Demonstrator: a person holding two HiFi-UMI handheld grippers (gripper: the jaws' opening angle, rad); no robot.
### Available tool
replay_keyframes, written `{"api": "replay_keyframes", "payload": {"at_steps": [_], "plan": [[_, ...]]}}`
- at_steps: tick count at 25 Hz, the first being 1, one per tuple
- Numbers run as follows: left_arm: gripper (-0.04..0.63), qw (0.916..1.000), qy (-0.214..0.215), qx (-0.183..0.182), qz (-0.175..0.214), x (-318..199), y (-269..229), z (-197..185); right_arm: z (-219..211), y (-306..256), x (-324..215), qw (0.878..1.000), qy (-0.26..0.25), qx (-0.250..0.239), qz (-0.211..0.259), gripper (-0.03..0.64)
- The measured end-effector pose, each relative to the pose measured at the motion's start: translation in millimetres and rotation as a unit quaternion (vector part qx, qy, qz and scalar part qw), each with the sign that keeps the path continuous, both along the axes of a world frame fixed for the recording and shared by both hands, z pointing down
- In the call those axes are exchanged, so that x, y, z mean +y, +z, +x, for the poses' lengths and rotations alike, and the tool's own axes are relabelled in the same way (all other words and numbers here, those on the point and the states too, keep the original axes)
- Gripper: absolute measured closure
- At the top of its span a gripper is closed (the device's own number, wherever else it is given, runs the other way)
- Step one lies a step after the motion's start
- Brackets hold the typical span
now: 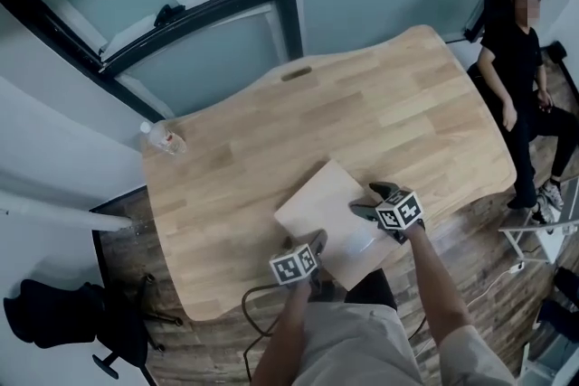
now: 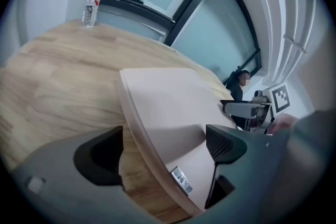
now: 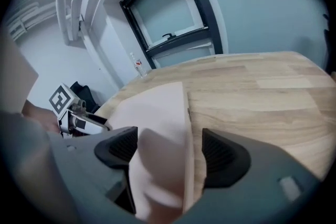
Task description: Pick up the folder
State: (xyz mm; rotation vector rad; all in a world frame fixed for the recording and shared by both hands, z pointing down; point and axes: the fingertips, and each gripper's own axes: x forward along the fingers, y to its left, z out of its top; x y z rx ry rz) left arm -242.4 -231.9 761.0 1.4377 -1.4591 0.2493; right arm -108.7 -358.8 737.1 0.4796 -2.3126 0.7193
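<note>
While folder [image 1: 336, 214] is laid at table's [image 1: 271, 140] 6 o'clock edge, both claws are seen apart | left gripper [image 1: 318, 241]: folder's 7 o'clock edge straddled, unclamped | right gripper [image 1: 371, 200]: 3 o'clock side straddled, unclamped | bottle [image 1: 164, 138] stood at table's 10 o'clock

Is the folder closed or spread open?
Closed: the folder lies as one flat slab on the table, covers together along its edge in the left gripper view.

Table [image 1: 380, 104] bare across its middle and far side, water bottle [image 1: 163, 138] at the far left corner, folder [image 1: 330, 203] at the near edge, seated person [image 1: 520, 77] beyond the right edge.
</note>
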Motion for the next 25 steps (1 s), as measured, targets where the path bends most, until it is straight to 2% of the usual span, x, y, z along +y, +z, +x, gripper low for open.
{"api": "replay_keyframes", "payload": {"at_steps": [1,3,5,8,10,17,25], "plan": [[0.117,1.0000,-0.006,0.003,0.000,-3,0,2,-4,4,-1,1.000,-0.005,0.003,-0.009,0.241],[0.118,0.9996,-0.022,0.020,0.000,-11,2,5,-9,11,-6,1.000,0.011,-0.001,-0.029,0.175],[0.118,0.9997,-0.021,0.013,0.004,-18,6,4,-12,19,-7,0.999,0.023,0.002,-0.041,0.140],[0.114,0.9999,-0.015,0.003,0.004,-21,10,2,-16,29,12,0.998,-0.005,0.021,-0.060,0.140],[0.109,0.9999,-0.014,-0.001,0.005,-27,9,2,-16,30,16,0.997,-0.004,0.028,-0.077,0.140],[0.023,0.9988,-0.017,-0.037,0.028,-57,11,-3,-17,31,12,0.994,0.049,0.028,-0.089,0.140],[0.009,0.9977,0.038,-0.047,0.031,-69,10,-2,-10,30,17,0.990,0.111,0.034,-0.082,0.140]]}}
